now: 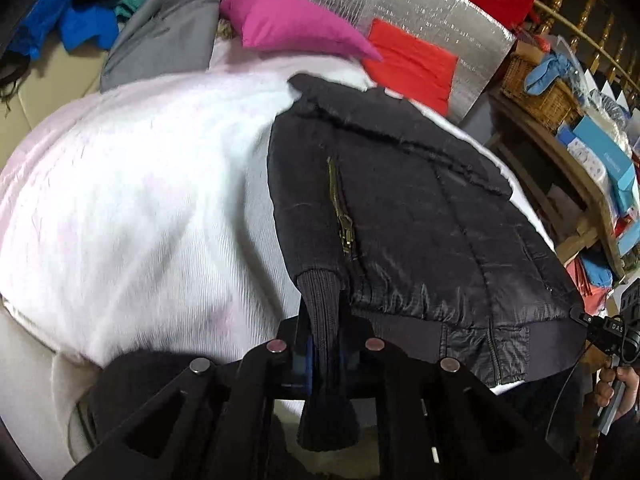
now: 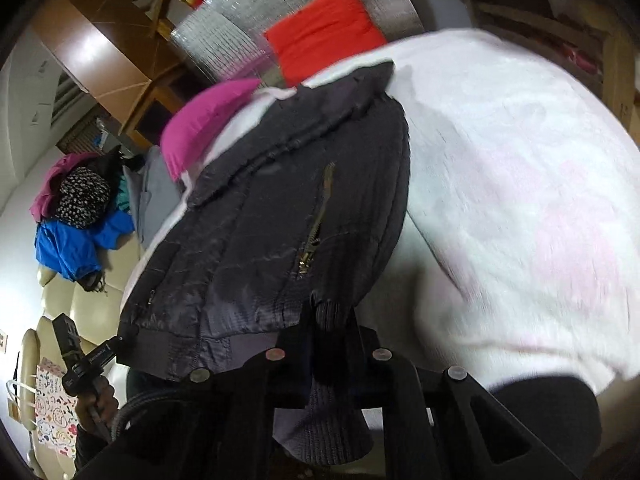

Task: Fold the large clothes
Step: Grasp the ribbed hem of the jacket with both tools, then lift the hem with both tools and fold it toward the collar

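— Two cuffs, two tools, as far as I can see. The black puffer jacket [image 1: 420, 216] lies flat on the white fluffy blanket [image 1: 132, 200], collar away from the person, waistband hanging at the near edge.

— And the tools?

— The left tool [image 1: 327, 356] is closed tight on the ribbed knit cuff [image 1: 324, 320] of one sleeve; the cuff runs straight down between its pads. The right tool [image 2: 326, 354] is pinched shut on the other ribbed cuff [image 2: 334, 312] in the same way, though that view is smeared, so I can't swear how deep the knit sits.

— Where are the sleeves?

— Both are drawn onto the jacket's edges, each with a brass zip [image 1: 342, 216] beside it.

— And around it?

— Beyond the collar, a pink cushion [image 1: 292, 26] and a red cushion [image 1: 412, 64] lie at the far end of the blanket, with a silver quilted sheet [image 1: 420, 4] behind them. A grey garment [image 1: 164, 44] lies beside the pink one, and further off a blue garment [image 1: 80, 20] sits in a heap of clothes. On the other side stands a wooden shelf [image 1: 560, 168] crowded with a wicker basket [image 1: 540, 92] and boxes.
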Demonstrator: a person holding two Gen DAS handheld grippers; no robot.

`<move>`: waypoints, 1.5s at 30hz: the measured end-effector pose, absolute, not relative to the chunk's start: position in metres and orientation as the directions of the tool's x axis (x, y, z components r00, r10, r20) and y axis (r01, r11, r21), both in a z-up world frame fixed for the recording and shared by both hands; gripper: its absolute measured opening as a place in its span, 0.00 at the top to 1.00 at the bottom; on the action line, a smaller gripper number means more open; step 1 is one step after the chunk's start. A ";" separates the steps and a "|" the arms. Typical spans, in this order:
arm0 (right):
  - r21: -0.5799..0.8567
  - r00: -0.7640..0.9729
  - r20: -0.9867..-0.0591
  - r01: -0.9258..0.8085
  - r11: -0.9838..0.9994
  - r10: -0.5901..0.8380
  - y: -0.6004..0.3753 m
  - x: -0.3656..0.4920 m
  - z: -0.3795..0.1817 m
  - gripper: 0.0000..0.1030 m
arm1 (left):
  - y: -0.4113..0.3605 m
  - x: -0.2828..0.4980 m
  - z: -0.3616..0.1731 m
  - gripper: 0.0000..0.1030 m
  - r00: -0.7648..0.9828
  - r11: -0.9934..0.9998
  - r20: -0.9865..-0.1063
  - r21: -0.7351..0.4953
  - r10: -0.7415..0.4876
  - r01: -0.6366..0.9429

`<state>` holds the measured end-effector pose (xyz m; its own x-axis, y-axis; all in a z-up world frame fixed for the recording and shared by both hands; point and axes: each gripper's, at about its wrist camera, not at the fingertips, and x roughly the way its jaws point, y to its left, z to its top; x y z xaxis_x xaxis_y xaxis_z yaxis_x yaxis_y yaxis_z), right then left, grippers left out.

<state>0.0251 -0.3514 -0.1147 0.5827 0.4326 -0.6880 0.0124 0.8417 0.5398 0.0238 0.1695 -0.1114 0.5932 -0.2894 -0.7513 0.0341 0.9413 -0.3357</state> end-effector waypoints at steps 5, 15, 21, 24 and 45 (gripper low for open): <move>0.532 0.581 -0.714 0.086 0.843 0.391 -0.357 0.034 -0.134 0.66 | 0.167 0.034 -0.126 0.90 0.566 0.947 -0.780 -0.323 -0.268 0.003; 0.451 0.558 -0.767 0.120 0.884 0.316 -0.339 0.054 -0.150 0.56 | 0.163 0.044 -0.138 0.80 0.541 0.952 -0.806 -0.305 -0.240 -0.032; 0.443 0.558 -0.761 0.072 0.894 0.332 -0.332 0.051 -0.139 0.82 | 0.155 0.040 -0.134 0.88 0.543 0.969 -0.816 -0.246 -0.199 -0.015; 0.467 0.567 -0.743 0.057 0.882 0.357 -0.334 0.047 -0.135 0.82 | 0.150 0.038 -0.128 0.89 0.556 0.974 -0.811 -0.226 -0.181 -0.013; 0.608 0.555 -0.664 0.010 0.794 0.501 -0.343 0.046 -0.128 0.82 | 0.160 0.018 -0.104 0.90 0.611 0.968 -0.764 -0.251 -0.208 0.015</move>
<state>0.0459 -0.3430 -0.1276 0.5545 0.5014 -0.6642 0.0105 0.7938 0.6080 0.0176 0.1604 -0.1042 0.6114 -0.2076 -0.7636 0.0152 0.9679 -0.2510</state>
